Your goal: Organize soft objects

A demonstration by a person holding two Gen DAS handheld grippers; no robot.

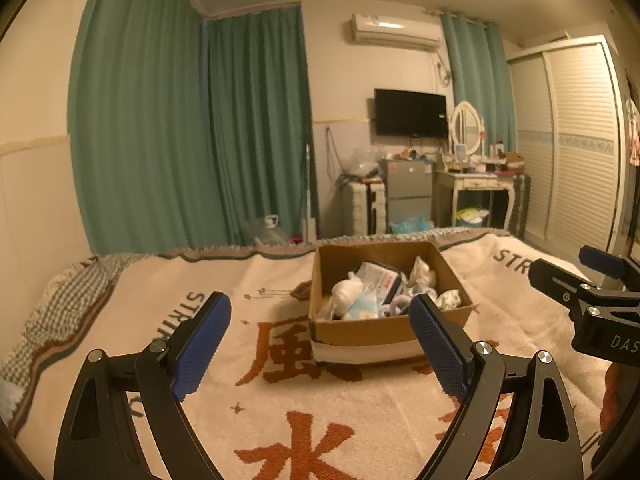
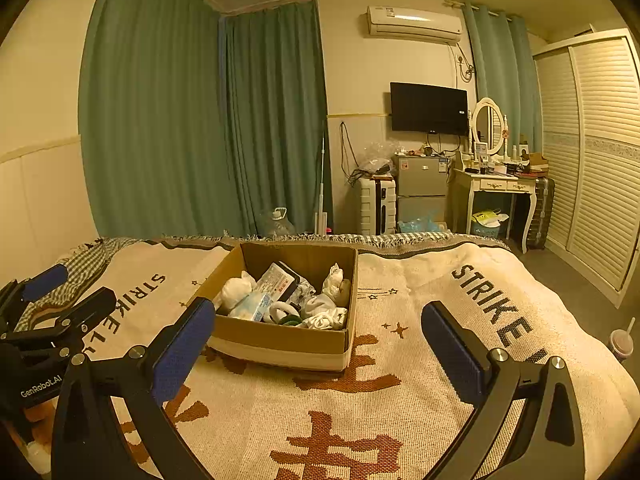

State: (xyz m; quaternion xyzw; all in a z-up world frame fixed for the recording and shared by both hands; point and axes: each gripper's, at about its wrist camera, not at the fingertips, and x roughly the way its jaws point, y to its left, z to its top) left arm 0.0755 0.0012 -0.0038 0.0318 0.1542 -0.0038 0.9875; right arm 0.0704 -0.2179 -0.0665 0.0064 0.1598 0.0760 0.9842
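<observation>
Hovering w/ both grippers, left (image 1: pixel 320 354) & right (image 2: pixel 318 354), jaws spread, empty; box (image 2: pixel 280 344) of soft stuff sitting mid-blanket (image 2: pixel 400 420) straight ahead, slightly nearer left.

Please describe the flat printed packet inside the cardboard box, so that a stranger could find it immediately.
On the bed's cream blanket stands an open cardboard box. The packet leans near the middle of its contents, between white cloth bundles. Unlike them it is flat and rectangular, with a dark edge and small print.
</observation>
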